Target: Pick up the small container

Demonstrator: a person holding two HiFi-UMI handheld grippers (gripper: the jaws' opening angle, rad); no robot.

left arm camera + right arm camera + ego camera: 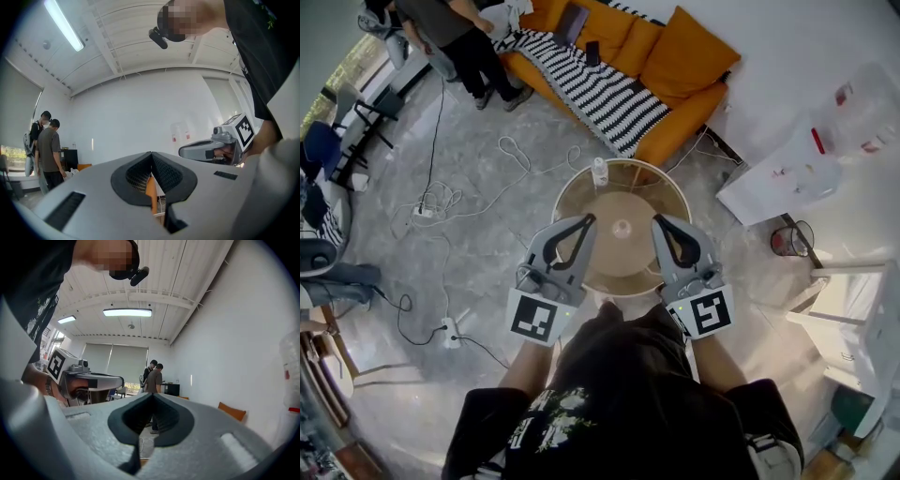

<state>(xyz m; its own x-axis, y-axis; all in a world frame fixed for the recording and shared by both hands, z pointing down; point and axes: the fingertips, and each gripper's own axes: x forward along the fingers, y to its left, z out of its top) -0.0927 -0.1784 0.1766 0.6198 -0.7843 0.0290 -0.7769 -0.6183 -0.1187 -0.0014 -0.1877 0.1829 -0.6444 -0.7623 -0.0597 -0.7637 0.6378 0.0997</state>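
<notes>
**Both tools shut above the near rim, small container untouched at the table's centre**

The small pale round container point(622, 227) sits upright at the middle of the round tan table point(675, 193), whose smooth top is ringed by a lighter outer band. Nothing touches it. A clear plastic bottle point(600, 172) stands on the far edge of the same table, well apart from the container.

The left tool point(590, 219) and the right tool point(657, 221) are held side by side over the near part of the table, one on each side of the container. Each is a grey matte shell with black ribbed pads and a white cube printed with black square markers at its near end. In the left gripper view the two dark pads meet at their tips, leaving only a teardrop gap behind them, and nothing is caught there. The right gripper view shows the same: pads pressed tip to tip, empty. Both of these views look out level across the room, at white walls and a ribbed ceiling.

Beyond the table stands an orange fabric sofa point(675, 66) draped with a black-and-white striped blanket point(600, 94). White cables point(441, 200) loop over the grey marbled floor point(487, 272) on the left.
</notes>
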